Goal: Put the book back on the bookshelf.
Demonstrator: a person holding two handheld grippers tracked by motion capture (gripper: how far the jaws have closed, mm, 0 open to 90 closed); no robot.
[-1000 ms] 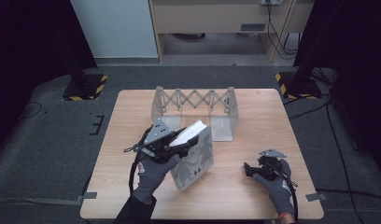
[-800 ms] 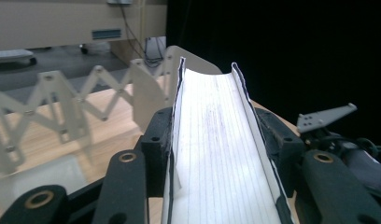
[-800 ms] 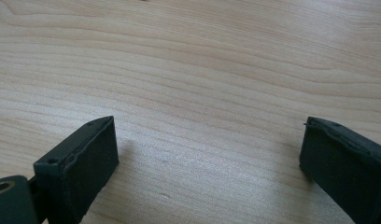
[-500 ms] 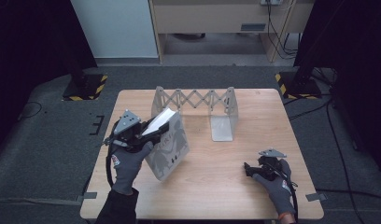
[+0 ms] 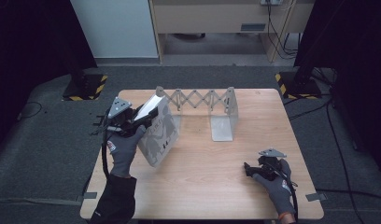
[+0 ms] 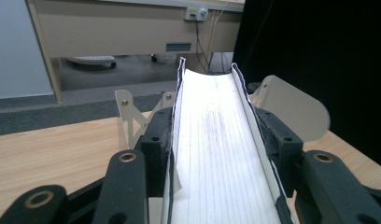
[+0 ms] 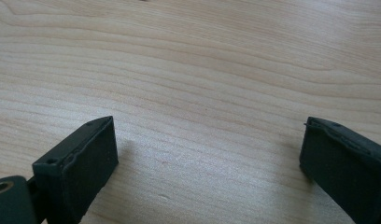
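Note:
A thick book point(image 5: 159, 134) with a grey patterned cover is tilted above the left part of the wooden table point(image 5: 202, 191), its white page edge up. My left gripper point(image 5: 143, 119) is shut on it at the top. In the left gripper view the black jaws clamp both covers, with the book's page block point(image 6: 216, 154) running between them and the left gripper point(image 6: 216, 133) gripping its sides. A metal accordion book rack point(image 5: 202, 100) stands at the table's back, right of the book. My right gripper point(image 5: 248, 169) rests open on the table at the front right, empty point(image 7: 207, 154).
The rack's end plate point(image 5: 223, 126) lies flat toward the table's middle. In the left gripper view the rack's scissor bars point(image 6: 132, 112) and a rounded plate point(image 6: 296, 109) lie beyond the book. Striped stand bases point(image 5: 83, 86) sit on the floor by both back corners.
My left hand has carried the book leftward, from the table's middle toward its left edge and away from the rack. The right hand has kept still.

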